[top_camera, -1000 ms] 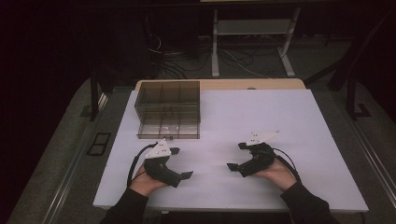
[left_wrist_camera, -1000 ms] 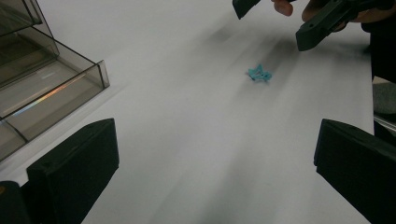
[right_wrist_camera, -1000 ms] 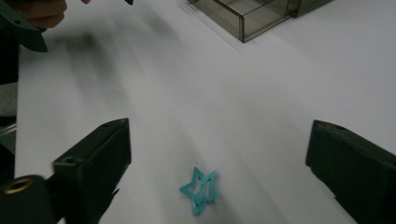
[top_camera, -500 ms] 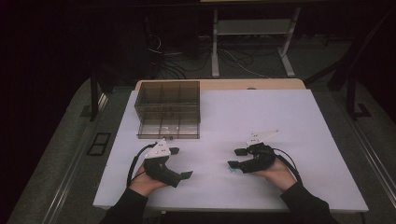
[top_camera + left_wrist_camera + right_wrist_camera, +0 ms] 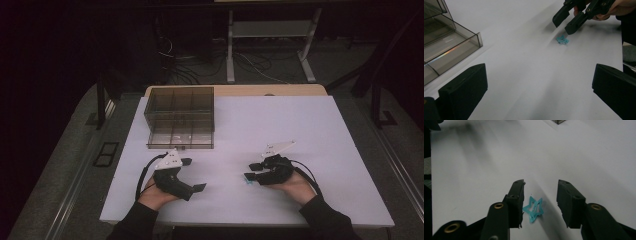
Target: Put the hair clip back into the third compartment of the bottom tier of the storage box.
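Note:
A small teal star-shaped clip (image 5: pixel 533 211) lies flat on the white table (image 5: pixel 280 125) between my right gripper's (image 5: pixel 541 193) jaws. Those jaws have just been closing; the left one is close beside the star and the right one stands apart from it, so nothing is gripped. In the high view the right gripper (image 5: pixel 251 171) sits low over the star (image 5: pixel 248 183) at the front right. My left gripper (image 5: pixel 192 175) rests at the front left, open wide and empty. From the left gripper view, the star (image 5: pixel 562 40) lies under the right gripper's (image 5: pixel 564 23) tips.
A smoky clear compartment box (image 5: pixel 180 117) stands at the back left of the table, its front tray (image 5: pixel 446 47) pulled out near my left gripper. A wooden edge (image 5: pixel 235 90) runs behind the white sheet. Dark floor, cables and a stand lie beyond.
The right gripper's jaws have narrowed around the teal star. Both hands stay where they were, and the left gripper is unchanged.

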### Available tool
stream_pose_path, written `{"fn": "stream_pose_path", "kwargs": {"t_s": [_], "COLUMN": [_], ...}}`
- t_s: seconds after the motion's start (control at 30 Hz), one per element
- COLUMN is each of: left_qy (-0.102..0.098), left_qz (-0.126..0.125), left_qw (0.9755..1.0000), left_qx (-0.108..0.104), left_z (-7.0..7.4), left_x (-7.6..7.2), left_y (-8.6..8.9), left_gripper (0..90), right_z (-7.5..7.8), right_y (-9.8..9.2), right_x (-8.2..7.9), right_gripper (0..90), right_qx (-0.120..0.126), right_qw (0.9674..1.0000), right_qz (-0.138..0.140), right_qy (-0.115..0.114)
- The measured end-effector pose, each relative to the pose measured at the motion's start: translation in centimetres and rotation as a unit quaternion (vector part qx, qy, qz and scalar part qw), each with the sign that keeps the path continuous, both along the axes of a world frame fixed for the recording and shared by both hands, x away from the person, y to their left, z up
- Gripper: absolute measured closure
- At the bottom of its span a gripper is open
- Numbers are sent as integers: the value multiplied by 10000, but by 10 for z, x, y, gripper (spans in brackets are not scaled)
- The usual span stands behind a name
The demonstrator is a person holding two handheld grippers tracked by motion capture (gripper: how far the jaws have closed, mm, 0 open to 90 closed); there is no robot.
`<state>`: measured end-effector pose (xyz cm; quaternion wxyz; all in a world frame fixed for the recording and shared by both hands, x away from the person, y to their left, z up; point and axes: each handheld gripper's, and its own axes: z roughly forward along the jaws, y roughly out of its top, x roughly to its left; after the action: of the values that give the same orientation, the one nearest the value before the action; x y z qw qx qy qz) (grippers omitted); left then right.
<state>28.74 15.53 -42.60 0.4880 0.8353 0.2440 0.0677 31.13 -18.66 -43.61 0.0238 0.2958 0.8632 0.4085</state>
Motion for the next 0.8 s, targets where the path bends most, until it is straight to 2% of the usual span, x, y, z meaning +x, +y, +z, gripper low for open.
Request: {"fn": "stream_pose_path", "kwargs": {"t_s": [0.33,0.8], "left_qy": [2,16], "left_qz": [25,28], "left_qw": [10000,10000], "left_qx": [-32,-44], "left_z": [0,0], "left_x": [0,0], "left_y": [1,2], "left_gripper": [0,0], "right_z": [-8,-12], "right_y": [4,6], "right_x": [1,1], "right_gripper": [670,735], "right_qx": [-202,-359], "right_qw": [9997,9992], "right_qz": [21,117], "right_qy": [130,133]}}
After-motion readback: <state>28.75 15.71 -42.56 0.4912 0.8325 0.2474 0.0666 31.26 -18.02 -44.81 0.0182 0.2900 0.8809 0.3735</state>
